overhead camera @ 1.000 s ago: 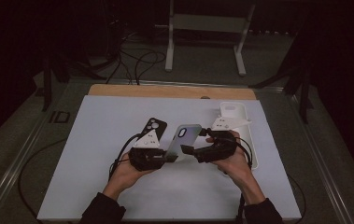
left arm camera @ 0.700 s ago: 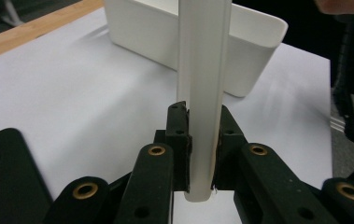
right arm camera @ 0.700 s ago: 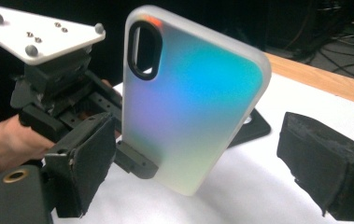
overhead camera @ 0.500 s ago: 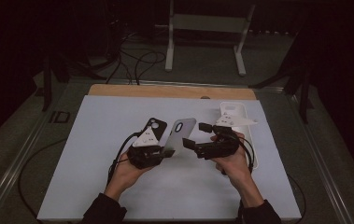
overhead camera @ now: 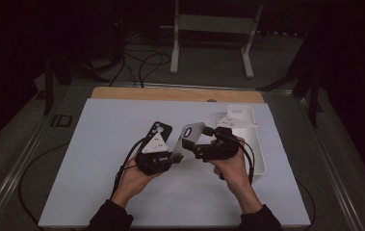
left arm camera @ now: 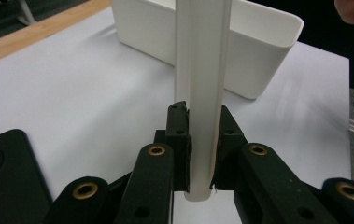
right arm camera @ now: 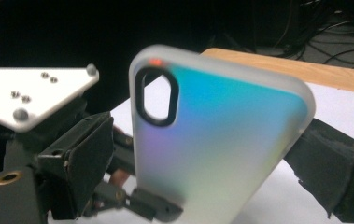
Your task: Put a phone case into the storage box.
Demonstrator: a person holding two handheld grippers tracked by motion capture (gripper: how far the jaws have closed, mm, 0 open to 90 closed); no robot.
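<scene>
The translucent phone case [overhead camera: 188, 138] stands on edge above the middle of the white table top [overhead camera: 98, 159], tilted up between the two grippers; the left gripper [overhead camera: 168, 156] pinches its lower end, and in the left gripper view the pale case [left arm camera: 202, 98] rises straight from between the pressed black pads [left arm camera: 178, 135]; the right gripper [overhead camera: 194, 144] sits at the case's right side with its jaws spread wide, having just been opening, and in the right gripper view the iridescent case [right arm camera: 216, 140] with its oval camera hole stands between those jaws, the far pad [right arm camera: 338, 158] apart from its edge; whether the near pad [right arm camera: 90, 158] touches it I cannot tell.

A black phone case [overhead camera: 157, 132] lies flat just beyond the left gripper, close behind it; the near half of the table top in front of the hands is open, as is the whole left side out to the left edge; toward the right edge the room is narrower.

A white bin [overhead camera: 252, 144] stands along the right edge, just beside the right hand [overhead camera: 230, 166]; something pale lies at its far end, too dim to name; in the left gripper view its wall [left arm camera: 240, 51] stands behind the held case.

A wooden strip [overhead camera: 170, 94] runs along the far edge; beyond it a dark floor with cables [overhead camera: 141, 62] and a white stand [overhead camera: 214, 33].
</scene>
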